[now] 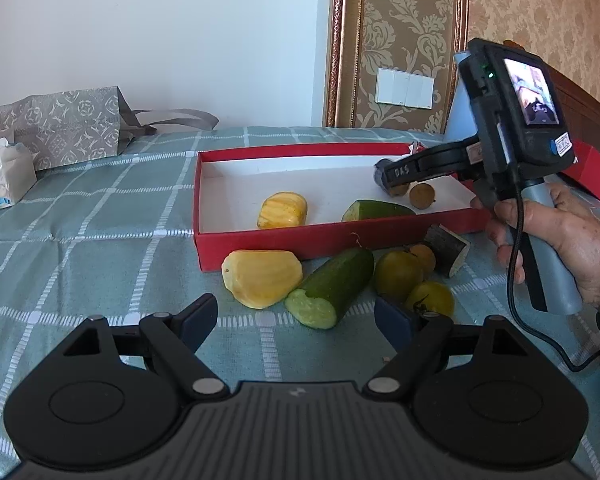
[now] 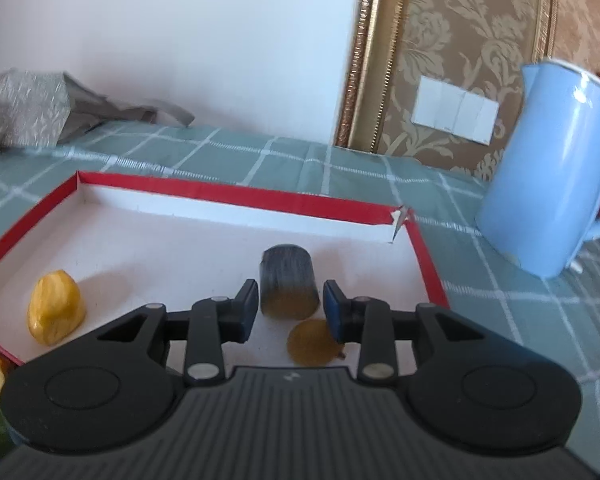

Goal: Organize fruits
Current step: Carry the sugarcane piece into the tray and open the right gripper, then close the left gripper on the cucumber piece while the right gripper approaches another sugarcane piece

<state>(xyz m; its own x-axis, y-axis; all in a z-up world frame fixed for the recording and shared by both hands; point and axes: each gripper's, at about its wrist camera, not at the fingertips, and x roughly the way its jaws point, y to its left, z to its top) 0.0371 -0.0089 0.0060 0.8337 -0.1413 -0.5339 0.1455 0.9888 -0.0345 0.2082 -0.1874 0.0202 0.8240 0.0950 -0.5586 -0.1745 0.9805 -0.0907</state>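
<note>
Right gripper [image 2: 290,306] is over the red box [image 2: 228,194], its jaws a little apart with the dark stub [image 2: 288,286] standing between them — a sliver of gap shows each side, so the pads don't look to be pressing; I'd call this the drop-off. A brown fruit [image 2: 312,342] sits just beside the stub, a yellow piece [image 2: 56,312] further left in the box. Left gripper [image 1: 296,318] hangs spread wide and empty above the bench, near a cucumber half [image 1: 332,288], another yellow piece [image 1: 262,278] and green tomatoes [image 1: 398,276], all outside the box. Next move, by my guess: back the right gripper off without toppling the stub, then fetch one of those. Writing? "DAS" on a right gripper finger [image 1: 400,174] (the tissue pack's print is too small to read)
</note>
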